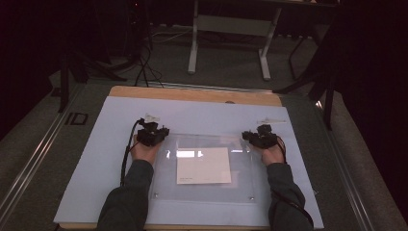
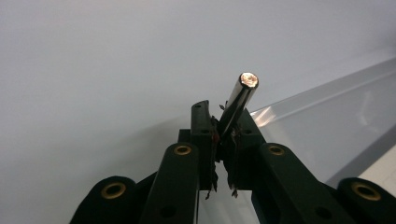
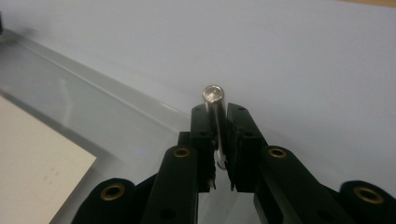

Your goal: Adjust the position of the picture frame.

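Grippers: two, black, one per hand. Left gripper (image 2: 223,135) clamped on one shiny silver metal pin (image 2: 242,95), pin sticking out past tips, tilted right, over pale blue mat (image 2: 93,56). Right gripper (image 3: 220,121) clamped on second silver metal pin (image 3: 215,105), near upright between its tips. One clear acrylic sheet (image 1: 202,192) flat on mat between both hands, one white paper sheet (image 1: 203,166) under it. Grippers at sheet's far corners. One wooden table edge (image 1: 192,94) beyond mat.
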A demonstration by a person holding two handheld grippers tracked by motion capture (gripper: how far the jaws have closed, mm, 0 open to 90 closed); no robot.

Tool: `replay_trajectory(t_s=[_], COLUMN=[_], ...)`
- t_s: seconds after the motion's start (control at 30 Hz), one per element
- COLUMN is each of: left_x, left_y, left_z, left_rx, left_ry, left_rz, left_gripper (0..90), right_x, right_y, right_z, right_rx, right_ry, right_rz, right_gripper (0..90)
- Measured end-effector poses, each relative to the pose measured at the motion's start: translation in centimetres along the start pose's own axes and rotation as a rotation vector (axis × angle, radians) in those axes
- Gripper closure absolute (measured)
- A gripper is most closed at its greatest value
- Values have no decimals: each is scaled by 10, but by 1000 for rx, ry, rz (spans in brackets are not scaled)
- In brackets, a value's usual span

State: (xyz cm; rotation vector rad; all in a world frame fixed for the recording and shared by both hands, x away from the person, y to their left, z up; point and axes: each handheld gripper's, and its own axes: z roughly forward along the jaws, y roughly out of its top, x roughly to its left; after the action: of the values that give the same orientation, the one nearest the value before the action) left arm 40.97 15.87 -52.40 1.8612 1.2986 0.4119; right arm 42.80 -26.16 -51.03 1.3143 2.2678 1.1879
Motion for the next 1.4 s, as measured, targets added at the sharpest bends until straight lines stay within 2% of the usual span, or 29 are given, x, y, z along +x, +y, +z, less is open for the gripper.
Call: replay_trajectory(t_s=[0.1, 0.27, 0.43, 0.7, 0.87, 1.4], left_x=[6, 16, 15, 13, 12, 13], left_y=[2, 3, 2, 0, -4, -5], left_z=[0, 2, 3, 3, 3, 2], left_rx=[4, 29, 42, 54, 35, 33], left_ry=[14, 33, 46, 49, 52, 37], left_rz=[-9, -30, -27, -23, -31, -45], left_gripper=[833, 833, 833, 832, 830, 821], right_x=[4, 9, 6, 5, 3, 1], right_y=[4, 9, 5, 1, -2, -3], right_z=[5, 20, 28, 30, 30, 32], right_rx=[3, 16, 25, 26, 3, 0], right_ry=[3, 13, 13, 14, 28, 43], right_rz=[-11, 6, 25, 33, 41, 43], right_gripper=[819, 818, 819, 818, 812, 806])
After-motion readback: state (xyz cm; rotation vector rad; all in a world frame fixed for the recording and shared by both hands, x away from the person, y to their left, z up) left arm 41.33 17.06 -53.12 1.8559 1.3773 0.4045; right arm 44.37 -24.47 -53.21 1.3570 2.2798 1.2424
